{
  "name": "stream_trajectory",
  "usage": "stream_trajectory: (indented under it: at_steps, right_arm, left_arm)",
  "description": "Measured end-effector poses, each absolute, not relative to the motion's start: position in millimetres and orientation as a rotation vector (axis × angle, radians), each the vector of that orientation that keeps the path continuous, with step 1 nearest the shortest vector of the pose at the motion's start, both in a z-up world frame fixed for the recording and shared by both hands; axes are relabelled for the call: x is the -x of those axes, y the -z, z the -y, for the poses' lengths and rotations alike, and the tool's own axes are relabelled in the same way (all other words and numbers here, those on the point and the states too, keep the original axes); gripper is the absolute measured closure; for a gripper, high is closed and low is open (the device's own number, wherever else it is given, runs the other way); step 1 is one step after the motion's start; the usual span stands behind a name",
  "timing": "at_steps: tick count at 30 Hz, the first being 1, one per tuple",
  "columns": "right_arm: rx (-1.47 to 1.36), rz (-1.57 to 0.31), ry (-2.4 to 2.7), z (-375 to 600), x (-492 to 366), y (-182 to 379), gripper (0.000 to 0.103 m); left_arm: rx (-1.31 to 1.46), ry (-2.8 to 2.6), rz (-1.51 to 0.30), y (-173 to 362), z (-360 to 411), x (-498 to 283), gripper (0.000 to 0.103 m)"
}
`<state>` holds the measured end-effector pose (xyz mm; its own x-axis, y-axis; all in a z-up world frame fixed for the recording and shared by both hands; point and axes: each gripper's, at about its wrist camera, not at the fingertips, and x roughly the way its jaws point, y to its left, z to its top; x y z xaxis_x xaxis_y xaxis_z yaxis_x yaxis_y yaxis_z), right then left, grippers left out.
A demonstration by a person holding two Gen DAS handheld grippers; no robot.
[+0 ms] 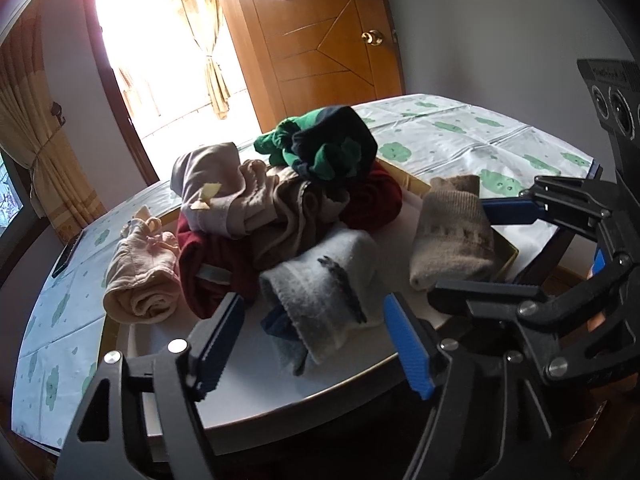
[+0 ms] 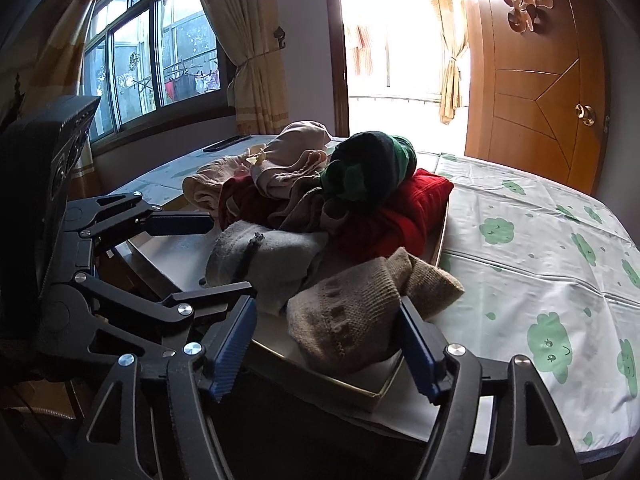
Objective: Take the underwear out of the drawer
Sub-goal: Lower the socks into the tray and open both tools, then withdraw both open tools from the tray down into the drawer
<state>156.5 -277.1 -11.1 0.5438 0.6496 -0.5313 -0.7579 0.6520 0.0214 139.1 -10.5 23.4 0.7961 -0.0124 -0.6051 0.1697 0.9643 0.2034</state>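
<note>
The drawer (image 1: 248, 404) is being rested on the table (image 1: 480, 140), pulled free so that its heap can be reached from the near side. The left gripper (image 1: 316, 344) is being held with its fingers apart just in front of the grey sock (image 1: 324, 288), which is lying at the drawer's near edge; nothing is being gripped. The right gripper (image 2: 328, 348) is being held likewise spread, its fingers flanking the brown sock (image 2: 360, 320) at the drawer's near right corner (whether the pads are touching the knit cannot be told). The underwear (image 1: 212, 184), judged to be the pale beige pieces, is being kept on top of the heap toward the drawer's far left, beside the green-and-navy garment (image 1: 332, 144) and above the red cloth (image 1: 372, 200). Much of the heap is being hidden by the upper layers, so the garments beneath cannot be identified, and the drawer's far wall is being covered entirely.
</note>
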Motion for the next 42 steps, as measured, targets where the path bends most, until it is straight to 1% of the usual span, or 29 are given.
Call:
stream_trajectory:
  at_steps: [4,6,8,10,19,27,29,31,32,37,42]
  right_arm:
    - [0.216,-0.529,-0.839,279,-155,10,0.029]
    - [0.214,-0.527,-0.835,280,-155,10,0.029]
    - [0.208,-0.523,-0.83,282,-155,9,0.029]
    - [0.198,-0.516,-0.826,284,-153,8,0.029]
    - [0.2,-0.475,-0.839,289,-131,2,0.028]
    - [0.215,-0.431,-0.863,294,-100,1,0.027]
    - [0.228,-0.422,-0.874,295,-91,2,0.027]
    - [0.237,-0.416,-0.889,294,-82,4,0.027]
    - [0.242,-0.417,-0.898,294,-78,6,0.027]
    - [0.308,-0.428,-0.94,284,-57,22,0.027]
    - [0.401,-0.489,-0.988,264,-45,50,0.027]
  left_arm:
    - [-0.268,0.094,-0.637,-25,13,-137,0.028]
    - [-0.27,0.089,-0.633,-25,14,-137,0.026]
    - [-0.271,0.085,-0.625,-26,14,-136,0.02]
    - [-0.272,0.086,-0.618,-27,14,-134,0.018]
    - [-0.277,0.097,-0.595,-32,15,-119,0.018]
    - [-0.28,0.1,-0.539,-41,4,-85,0.017]
    - [-0.277,0.09,-0.519,-43,-5,-74,0.01]
    - [-0.272,0.074,-0.498,-44,-18,-61,0.006]
    - [-0.273,0.062,-0.493,-43,-25,-56,0.005]
    - [-0.261,-0.015,-0.501,-32,-64,-33,0.005]
    - [-0.231,-0.03,-0.603,3,-88,-25,0.005]
